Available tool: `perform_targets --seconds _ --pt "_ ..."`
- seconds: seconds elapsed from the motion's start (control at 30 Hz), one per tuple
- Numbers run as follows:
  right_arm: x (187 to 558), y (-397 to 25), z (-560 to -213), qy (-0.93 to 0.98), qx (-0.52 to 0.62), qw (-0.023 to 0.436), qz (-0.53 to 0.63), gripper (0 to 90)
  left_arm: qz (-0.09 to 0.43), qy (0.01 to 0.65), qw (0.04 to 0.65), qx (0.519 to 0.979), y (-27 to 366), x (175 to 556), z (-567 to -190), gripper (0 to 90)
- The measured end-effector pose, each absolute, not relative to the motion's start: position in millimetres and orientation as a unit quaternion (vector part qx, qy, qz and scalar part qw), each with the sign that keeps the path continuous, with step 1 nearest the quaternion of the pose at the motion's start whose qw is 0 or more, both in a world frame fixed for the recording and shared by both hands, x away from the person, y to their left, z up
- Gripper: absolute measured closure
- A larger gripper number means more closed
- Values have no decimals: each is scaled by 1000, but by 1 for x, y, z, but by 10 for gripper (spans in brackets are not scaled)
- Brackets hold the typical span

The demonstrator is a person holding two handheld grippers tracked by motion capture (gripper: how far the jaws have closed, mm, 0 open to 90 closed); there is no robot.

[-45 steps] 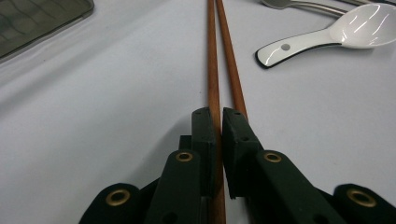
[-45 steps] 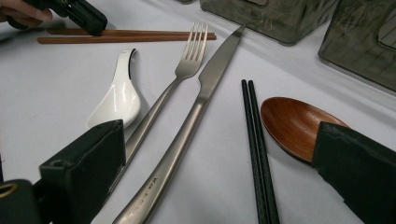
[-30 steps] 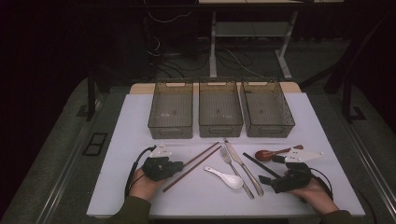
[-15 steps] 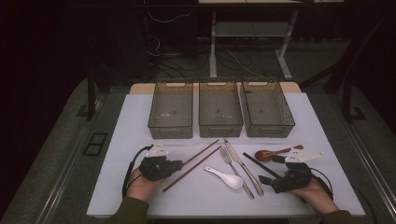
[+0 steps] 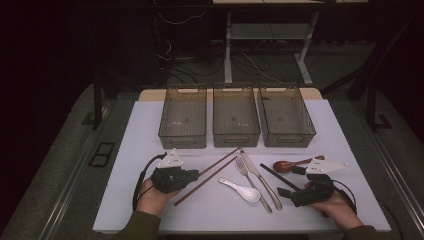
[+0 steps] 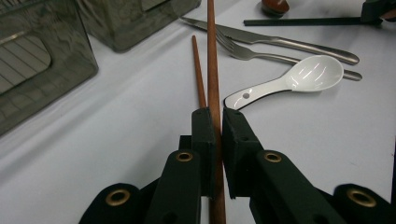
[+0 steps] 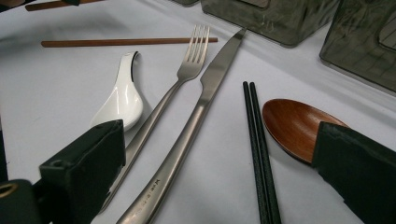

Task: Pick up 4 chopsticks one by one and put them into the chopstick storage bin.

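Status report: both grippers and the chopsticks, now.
Left gripper shut on one brown chopstick; its mate lies alongside on the mat. Right gripper open, empty, over knife and black chopsticks. Nothing in the way.

Black gripper [image 5: 196, 174], olive sleeves [image 5: 140, 227]

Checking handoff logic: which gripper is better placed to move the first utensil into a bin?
Left. The left gripper is already shut on a brown chopstick, ready to lift. The right gripper is open, its jaws straddling the knife and black chopsticks, gripping nothing.
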State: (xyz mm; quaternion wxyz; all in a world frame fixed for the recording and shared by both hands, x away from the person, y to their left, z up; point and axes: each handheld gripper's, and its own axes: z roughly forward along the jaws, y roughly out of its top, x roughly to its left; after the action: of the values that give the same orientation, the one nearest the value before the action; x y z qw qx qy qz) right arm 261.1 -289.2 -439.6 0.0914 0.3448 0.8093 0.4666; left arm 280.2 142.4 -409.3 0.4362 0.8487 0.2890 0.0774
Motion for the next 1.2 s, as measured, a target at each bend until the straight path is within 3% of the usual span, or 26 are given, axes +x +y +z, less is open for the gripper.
perform_targets --seconds 1.2 --pt "262 -289 -441 811 343 90 465 27 107 294 496 810 148 313 -381 830"
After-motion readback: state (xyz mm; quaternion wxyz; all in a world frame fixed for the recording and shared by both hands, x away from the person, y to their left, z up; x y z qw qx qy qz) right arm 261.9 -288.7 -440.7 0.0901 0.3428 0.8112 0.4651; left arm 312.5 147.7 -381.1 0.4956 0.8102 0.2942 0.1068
